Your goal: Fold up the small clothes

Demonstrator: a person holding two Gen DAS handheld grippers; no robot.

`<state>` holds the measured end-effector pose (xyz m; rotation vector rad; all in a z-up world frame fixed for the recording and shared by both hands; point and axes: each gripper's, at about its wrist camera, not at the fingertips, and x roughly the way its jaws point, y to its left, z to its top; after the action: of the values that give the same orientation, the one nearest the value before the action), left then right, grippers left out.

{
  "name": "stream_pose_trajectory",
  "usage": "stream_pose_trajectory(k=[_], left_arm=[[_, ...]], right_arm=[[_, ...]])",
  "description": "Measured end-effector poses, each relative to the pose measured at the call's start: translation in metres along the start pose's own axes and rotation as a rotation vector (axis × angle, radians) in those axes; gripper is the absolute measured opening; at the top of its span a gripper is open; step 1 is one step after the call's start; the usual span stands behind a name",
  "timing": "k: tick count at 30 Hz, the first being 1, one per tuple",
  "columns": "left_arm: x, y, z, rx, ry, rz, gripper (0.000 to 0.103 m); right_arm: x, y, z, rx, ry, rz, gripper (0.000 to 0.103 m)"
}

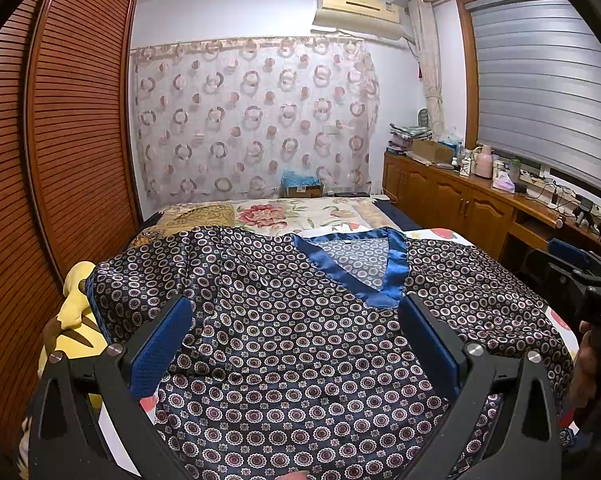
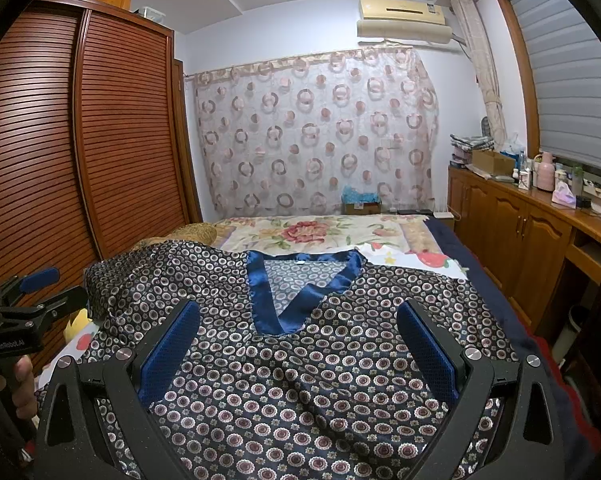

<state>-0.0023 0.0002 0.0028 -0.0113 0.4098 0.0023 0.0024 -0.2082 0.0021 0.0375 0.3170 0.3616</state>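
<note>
– How many garments lie on the bed?
– One: a single patterned top with one blue V-neck band.
– And grippers?
– Two. The left gripper and the right gripper, each with two blue-padded fingers spread wide apart.
– Hands?
– Two, one on each handle: the right hand and the left hand.
– On the wall?
– One air conditioner and one circle-print curtain.

A slatted wooden wardrobe stood left of the bed. A circle-patterned curtain hung behind. An air conditioner sat above, cabinets at right.
</note>
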Motion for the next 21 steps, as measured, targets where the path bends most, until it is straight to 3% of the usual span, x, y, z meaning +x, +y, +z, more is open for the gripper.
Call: stream_pose_trajectory(k=[21], left_arm=[[0.0000, -0.0002, 0.0003, -0.001, 0.000, 0.000, 0.103]], right_arm=[[0.0007, 0.0010, -0.0007, -0.003, -0.006, 0.003, 0.099]])
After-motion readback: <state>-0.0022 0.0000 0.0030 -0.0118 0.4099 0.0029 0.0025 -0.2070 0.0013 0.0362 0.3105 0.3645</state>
